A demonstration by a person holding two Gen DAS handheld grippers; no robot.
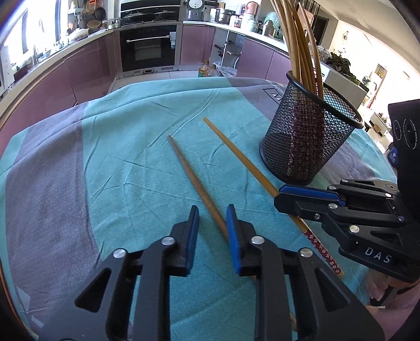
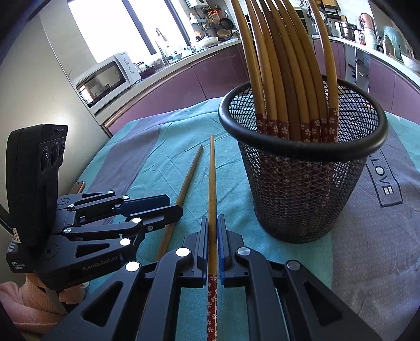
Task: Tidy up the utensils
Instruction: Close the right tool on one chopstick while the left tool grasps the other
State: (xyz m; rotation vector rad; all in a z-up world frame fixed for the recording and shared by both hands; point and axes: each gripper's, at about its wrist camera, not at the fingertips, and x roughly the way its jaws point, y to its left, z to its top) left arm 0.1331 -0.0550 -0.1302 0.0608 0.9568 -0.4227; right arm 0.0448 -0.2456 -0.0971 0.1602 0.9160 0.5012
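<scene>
While the right gripper [image 2: 213, 236] pinches a yellow chopstick [image 2: 212, 188] tight between its fingers, the left gripper [image 1: 211, 228] straddles a brown chopstick [image 1: 197, 183] on the table [image 1: 118, 157], fingers narrowly apart, not visibly clamping. Each should be lifted level, then tipped upright over the mesh holder [image 2: 302, 183] standing close by.

We see a home kitchen: a built-in oven [image 1: 147, 48] set in mauve cabinets [image 1: 86, 76], a worktop [image 2: 183, 65] crowded with pots [image 1: 223, 15] and a rice cooker [image 1: 195, 9], a microwave [image 2: 105, 78] beside a bright window [image 2: 105, 26], and a cloth-covered table [image 1: 131, 157] in front.
</scene>
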